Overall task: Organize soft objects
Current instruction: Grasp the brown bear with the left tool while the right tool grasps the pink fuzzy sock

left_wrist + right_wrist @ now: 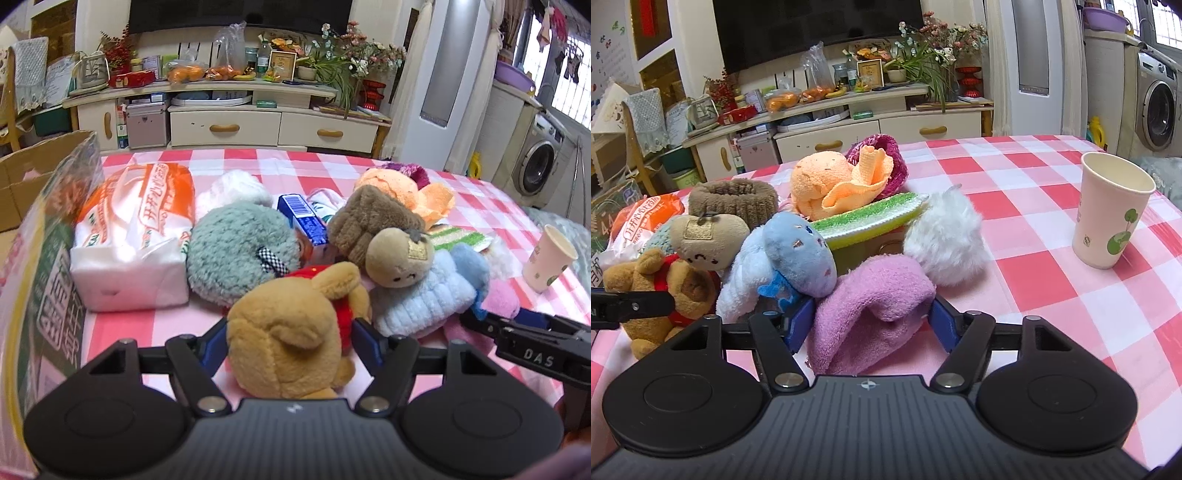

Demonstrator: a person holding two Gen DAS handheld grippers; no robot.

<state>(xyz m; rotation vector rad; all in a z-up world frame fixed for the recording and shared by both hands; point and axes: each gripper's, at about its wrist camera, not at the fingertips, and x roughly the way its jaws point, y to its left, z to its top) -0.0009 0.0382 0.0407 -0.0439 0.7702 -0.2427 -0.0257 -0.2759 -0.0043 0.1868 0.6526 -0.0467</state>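
A pile of soft things lies on the pink checked tablecloth (1034,192). My left gripper (290,334) has its jaws on both sides of a tan plush bear in a red shirt (288,332), pressing on it; the bear also shows in the right wrist view (665,291). My right gripper (871,317) has its jaws on both sides of a pink towel (875,306), touching it. Beside them lie a light blue plush (790,254), a small tan plush head (399,258), a brown knit ring (733,201), a teal fluffy cushion (240,251), an orange cloth (834,184) and a white fluffy ball (945,243).
A wrapped tissue pack (136,236) lies left of the pile. A bag (37,280) and a cardboard box (33,166) stand at the far left. A paper cup (1112,210) stands to the right. A blue carton (303,218) and a green-yellow sponge (871,218) lie in the pile.
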